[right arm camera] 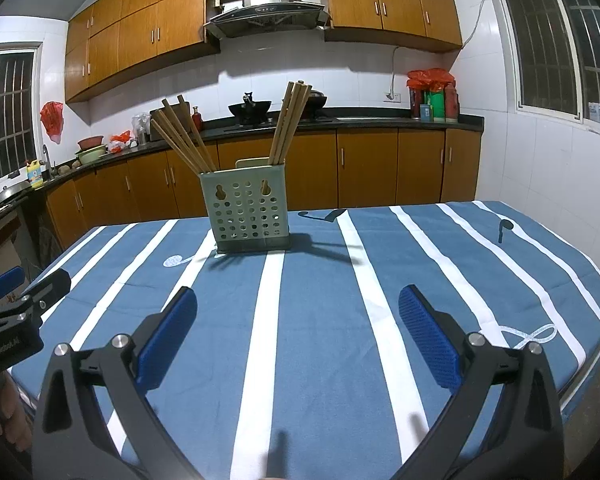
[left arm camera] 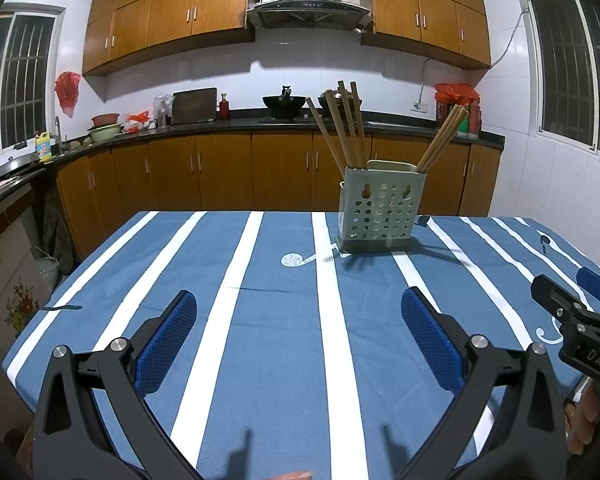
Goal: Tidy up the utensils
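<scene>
Above the near half of the blue, white-striped tablecloth (left arm camera: 284, 320), the left gripper (left arm camera: 298, 336) is held with its blue-padded jaws spread wide and nothing between them. Beside it, the right gripper (right arm camera: 298, 336) is likewise held open and empty. Farther back on the cloth, a pale green perforated utensil holder (right arm camera: 248, 208) is stood upright. Wooden chopsticks (right arm camera: 184, 136) are fanned out of its left side, and a tighter bundle (right arm camera: 290, 120) is leaned from its right side.

white tiled walls (left arm camera: 180, 76) | wood cabinets (left arm camera: 220, 168) | barred windows (left arm camera: 560, 64)
</scene>
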A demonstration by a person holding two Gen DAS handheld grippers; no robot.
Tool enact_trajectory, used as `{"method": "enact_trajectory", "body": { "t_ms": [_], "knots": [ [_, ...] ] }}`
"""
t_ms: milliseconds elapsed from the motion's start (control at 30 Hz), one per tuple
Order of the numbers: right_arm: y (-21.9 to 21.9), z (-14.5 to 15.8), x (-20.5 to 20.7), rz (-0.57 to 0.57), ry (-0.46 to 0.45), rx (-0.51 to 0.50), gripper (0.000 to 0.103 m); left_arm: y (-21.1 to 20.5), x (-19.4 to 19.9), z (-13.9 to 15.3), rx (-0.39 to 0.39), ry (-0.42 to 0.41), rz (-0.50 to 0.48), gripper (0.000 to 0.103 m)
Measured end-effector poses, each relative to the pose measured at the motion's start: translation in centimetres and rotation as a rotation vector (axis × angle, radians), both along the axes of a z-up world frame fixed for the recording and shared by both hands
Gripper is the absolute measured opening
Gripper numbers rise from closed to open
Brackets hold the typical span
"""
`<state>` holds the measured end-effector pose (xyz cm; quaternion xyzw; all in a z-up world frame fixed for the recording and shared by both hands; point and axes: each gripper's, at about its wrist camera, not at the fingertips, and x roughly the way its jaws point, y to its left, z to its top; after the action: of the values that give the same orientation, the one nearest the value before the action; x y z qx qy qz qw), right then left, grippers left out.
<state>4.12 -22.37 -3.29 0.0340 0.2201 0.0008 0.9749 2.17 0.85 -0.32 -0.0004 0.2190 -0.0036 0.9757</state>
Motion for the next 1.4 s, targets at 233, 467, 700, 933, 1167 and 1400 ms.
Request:
{"method": "enact_trajectory", "body": {
  "t_ms": [233,467,700,933,1167,1400],
  "knots": [
    [0.02,-0.01,0.0,0.0,0.0,0.0,0.099,-0.11,0.02,0.03,0.002,-0.001,-0.002,0.101],
    [0.01,-0.04,0.01,0.0,0.0,0.001,0.099,-0.2,0.13,0.09,0.003,0.0,-0.003,0.101],
    [0.02,-0.05,0.02,-0.001,0.0,0.0,0.099,-0.18,0.08,0.05,0.003,-0.001,-0.003,0.101],
    [0.05,-0.05,0.02,-0.001,0.001,0.001,0.099,-0.25,0.11,0.06,0.002,0.0,-0.003,0.101],
    [0.06,-0.03,0.02,-0.001,0.001,0.001,0.099,-0.27,0.12,0.07,0.003,-0.001,-0.002,0.101],
    [0.04,-0.02,0.01,-0.001,0.001,0.002,0.099,-0.23,0.08,0.04,0.004,0.0,-0.002,0.101]
  ]
}}
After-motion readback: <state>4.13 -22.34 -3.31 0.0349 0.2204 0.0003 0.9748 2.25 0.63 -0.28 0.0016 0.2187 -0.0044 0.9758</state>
